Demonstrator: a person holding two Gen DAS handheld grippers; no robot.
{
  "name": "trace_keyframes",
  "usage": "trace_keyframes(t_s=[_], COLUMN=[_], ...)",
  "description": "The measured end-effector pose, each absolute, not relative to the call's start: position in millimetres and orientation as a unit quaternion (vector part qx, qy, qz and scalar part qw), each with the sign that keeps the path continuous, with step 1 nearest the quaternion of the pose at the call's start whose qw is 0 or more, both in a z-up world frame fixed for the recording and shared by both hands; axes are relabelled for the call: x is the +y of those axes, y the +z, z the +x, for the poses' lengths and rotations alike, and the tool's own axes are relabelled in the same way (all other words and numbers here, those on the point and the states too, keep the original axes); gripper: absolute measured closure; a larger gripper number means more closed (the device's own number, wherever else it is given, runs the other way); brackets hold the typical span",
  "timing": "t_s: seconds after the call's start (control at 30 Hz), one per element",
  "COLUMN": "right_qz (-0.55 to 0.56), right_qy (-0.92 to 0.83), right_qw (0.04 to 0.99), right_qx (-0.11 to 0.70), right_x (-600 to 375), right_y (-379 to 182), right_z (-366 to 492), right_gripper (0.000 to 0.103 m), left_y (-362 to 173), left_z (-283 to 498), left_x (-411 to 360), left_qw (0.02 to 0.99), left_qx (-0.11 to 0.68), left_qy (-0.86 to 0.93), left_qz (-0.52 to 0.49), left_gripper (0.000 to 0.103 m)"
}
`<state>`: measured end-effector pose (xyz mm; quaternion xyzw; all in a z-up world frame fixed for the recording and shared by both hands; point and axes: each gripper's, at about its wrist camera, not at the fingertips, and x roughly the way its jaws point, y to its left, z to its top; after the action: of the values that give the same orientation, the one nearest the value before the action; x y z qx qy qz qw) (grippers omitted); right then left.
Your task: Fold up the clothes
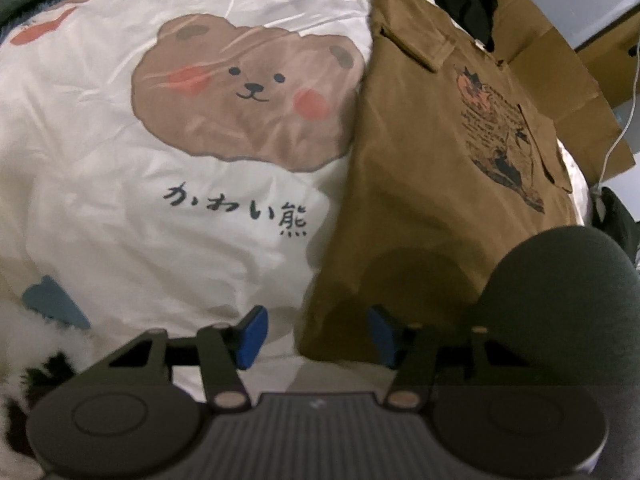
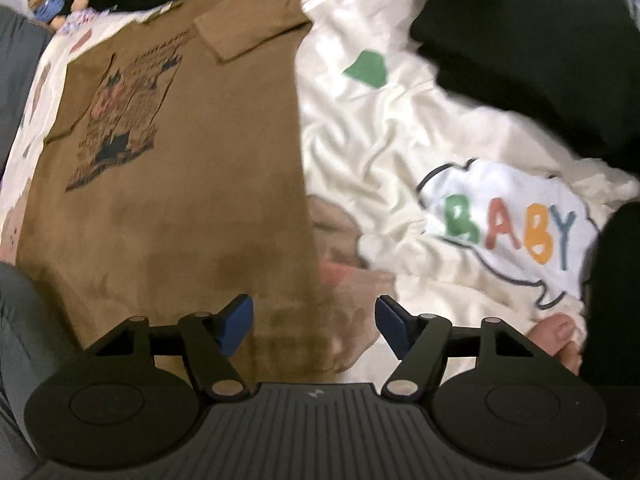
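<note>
Left gripper: jaws spread, straddling brown shirt hem corner, pads unpressed. Right gripper: spread over the same hem, pinching nothing.

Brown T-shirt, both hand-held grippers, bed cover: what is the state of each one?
Brown T-shirt: flat on the bed, print up, sleeves folded in.
Left hand-held gripper: open, astride the shirt's bottom corner.
Right hand-held gripper: open, over the other bottom corner.
Bed cover: spread out, wrinkled.

bedsheet: "かわい熊" | bedsheet cloud print: "baby"
</note>
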<state>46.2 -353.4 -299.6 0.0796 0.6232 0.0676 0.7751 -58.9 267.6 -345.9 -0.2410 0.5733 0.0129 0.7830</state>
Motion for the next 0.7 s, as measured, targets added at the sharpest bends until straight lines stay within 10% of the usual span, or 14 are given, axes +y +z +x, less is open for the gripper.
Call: trace_keyframes(t_s=[0.3, 0.43, 0.7], right_qz=[0.082, 0.088, 0.098], right_qy=[0.059, 0.051, 0.051], right_qw=[0.762, 0.762, 0.758], right_qx=[0.64, 0.639, 0.643], right_x=[-355.5, -360.6, -361.2], right_y=[-317.8, -319.4, -321.6], right_z=[32.7, 30.8, 28.8], right_gripper=[0.033, 0.033, 0.046], left_y=[-359.3, -367.9, -366.7], left_z=[-39.4, -38.7, -44.1], left_x=[252.9, 250.6, 261.1], left_qw=[0.776, 0.768, 0.769], left_qx=[0.588, 0.603, 0.596], left_qy=[0.008, 0.02, 0.017], left_qz=[-0.229, -0.213, -0.232], left_gripper=[0.052, 0.079, 0.082])
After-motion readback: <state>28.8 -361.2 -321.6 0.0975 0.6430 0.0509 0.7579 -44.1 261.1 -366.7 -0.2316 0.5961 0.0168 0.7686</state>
